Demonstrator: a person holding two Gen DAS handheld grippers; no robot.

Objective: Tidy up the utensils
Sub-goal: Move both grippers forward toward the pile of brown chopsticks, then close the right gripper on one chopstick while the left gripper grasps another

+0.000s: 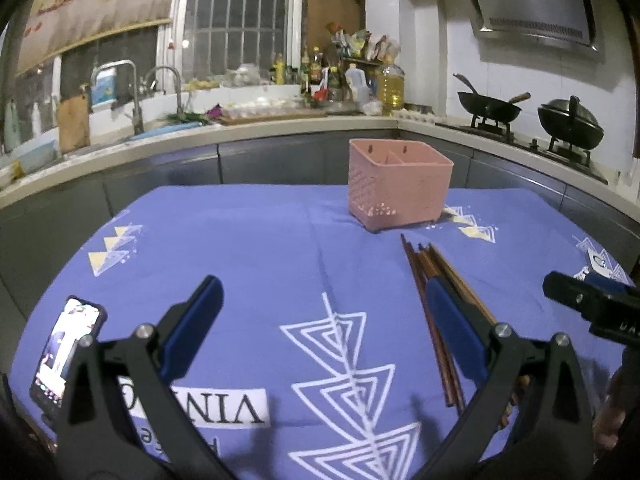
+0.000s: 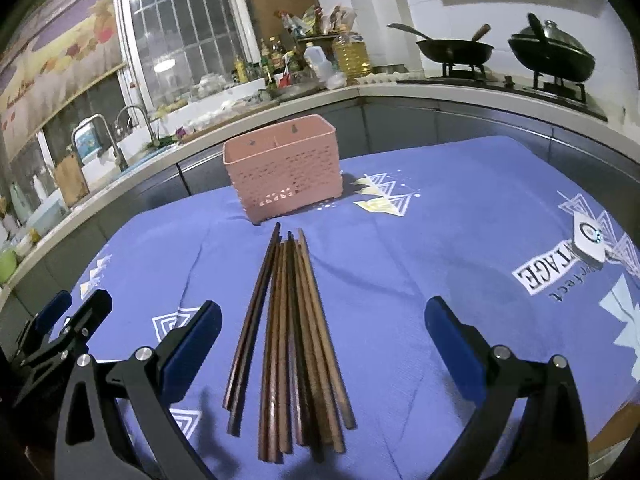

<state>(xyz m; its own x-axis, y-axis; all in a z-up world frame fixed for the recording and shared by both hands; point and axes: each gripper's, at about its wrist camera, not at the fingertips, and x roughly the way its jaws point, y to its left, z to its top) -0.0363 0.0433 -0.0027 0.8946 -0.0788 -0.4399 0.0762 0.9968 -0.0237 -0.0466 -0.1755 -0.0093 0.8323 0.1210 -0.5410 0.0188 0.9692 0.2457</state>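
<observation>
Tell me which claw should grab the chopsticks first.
Right. The right claw is open with the chopsticks lying between its fingers; the left claw, also open, sits beside them over bare cloth.

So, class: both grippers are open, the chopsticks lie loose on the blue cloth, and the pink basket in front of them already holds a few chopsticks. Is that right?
Not quite. The pink basket holds no chopsticks: nothing sticks up above its rim in either wrist view. The rest stands: the chopsticks lie loose on the blue cloth, and the left gripper and right gripper are both open.
</observation>
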